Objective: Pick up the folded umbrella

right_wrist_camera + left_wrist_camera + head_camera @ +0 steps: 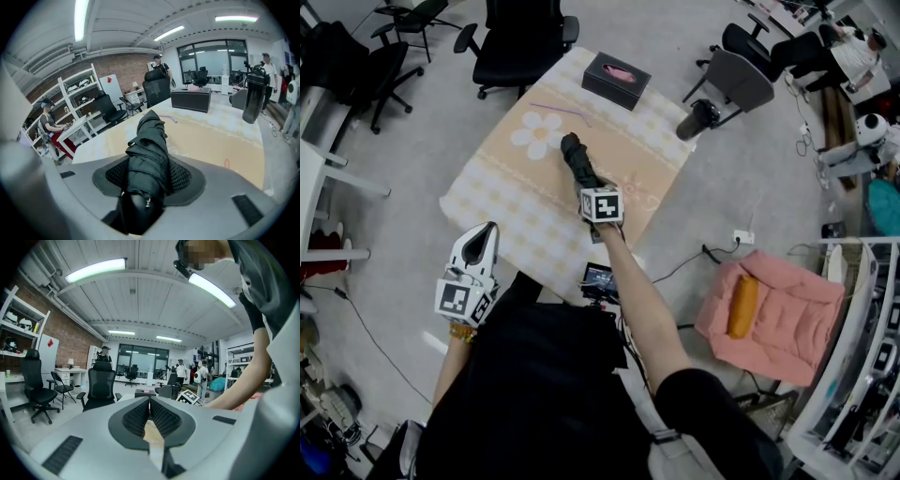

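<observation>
bench (502,202) is carrying a checked cloth. the folded umbrella (575,157) is sitting over its middle, pointing away from us toward the black box (616,80) at the far edge, well apart from it.

we're judging the folded umbrella (150,145) as light: loose, soft fabric bunched round a stiff core. the folds are probably sliding a bit over that core, so a squeeze on cloth alone is risking creep. we're reckoning the best hold is low on the bundle, just above the hard handle knob, where it's densest. most of the length is sticking out past that spot, so it may be wanting to droop or pivot.

right claw (586,180) is doing roughly that. in the right gripper view the right claw (150,178) is standing fairly wide, with both ribbed pads (183,177) pressing the near end of the bundle and the knob sitting behind them. we can't tell whether the far tip is clearing the cloth.

left claw (486,232) is hanging off the bench's near-left corner. the left claw (150,401) is empty, tips meeting, touching nothing.
</observation>
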`<state>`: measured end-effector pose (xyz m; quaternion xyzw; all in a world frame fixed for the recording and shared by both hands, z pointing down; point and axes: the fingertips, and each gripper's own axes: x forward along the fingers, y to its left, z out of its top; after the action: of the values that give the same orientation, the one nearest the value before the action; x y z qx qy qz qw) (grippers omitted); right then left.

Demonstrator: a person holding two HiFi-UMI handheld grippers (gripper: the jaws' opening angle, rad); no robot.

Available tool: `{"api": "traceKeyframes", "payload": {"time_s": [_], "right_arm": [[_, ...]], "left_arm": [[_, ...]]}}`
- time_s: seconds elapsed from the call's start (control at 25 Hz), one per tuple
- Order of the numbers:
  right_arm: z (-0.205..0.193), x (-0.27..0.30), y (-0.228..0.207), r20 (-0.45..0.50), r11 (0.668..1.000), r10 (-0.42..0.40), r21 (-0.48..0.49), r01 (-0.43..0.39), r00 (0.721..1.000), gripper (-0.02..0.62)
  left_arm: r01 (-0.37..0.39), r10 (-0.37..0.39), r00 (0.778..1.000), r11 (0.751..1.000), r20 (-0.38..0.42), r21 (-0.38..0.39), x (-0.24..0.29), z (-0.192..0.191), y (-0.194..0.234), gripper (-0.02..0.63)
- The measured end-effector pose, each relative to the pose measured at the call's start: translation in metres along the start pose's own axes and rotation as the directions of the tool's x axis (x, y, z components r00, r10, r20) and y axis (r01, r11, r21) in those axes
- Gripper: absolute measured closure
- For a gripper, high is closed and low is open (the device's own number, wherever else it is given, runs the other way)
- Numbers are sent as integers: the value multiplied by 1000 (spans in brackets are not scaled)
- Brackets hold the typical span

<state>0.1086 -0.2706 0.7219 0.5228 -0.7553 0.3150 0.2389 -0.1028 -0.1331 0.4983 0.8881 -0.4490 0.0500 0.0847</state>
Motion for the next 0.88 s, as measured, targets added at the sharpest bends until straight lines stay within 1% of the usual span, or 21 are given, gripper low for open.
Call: {"api": "traceKeyframes", "payload": {"time_s": [0.48, 0.76, 0.88], "right_arm": [[10, -21, 0, 44, 1000, 12, 23, -13, 999, 388], [19, -35, 1, 88, 999, 19, 36, -22, 996, 389], [21, -38, 3, 102, 998, 34, 41, -38, 994, 389]], "left_arm": [[18, -18, 1000, 1000, 5, 3, 0, 1, -4, 591], [30, -30, 1000, 1000, 3, 6, 2, 2, -9, 591], [37, -37, 999, 999, 2, 7, 4, 2, -11, 591]]}}
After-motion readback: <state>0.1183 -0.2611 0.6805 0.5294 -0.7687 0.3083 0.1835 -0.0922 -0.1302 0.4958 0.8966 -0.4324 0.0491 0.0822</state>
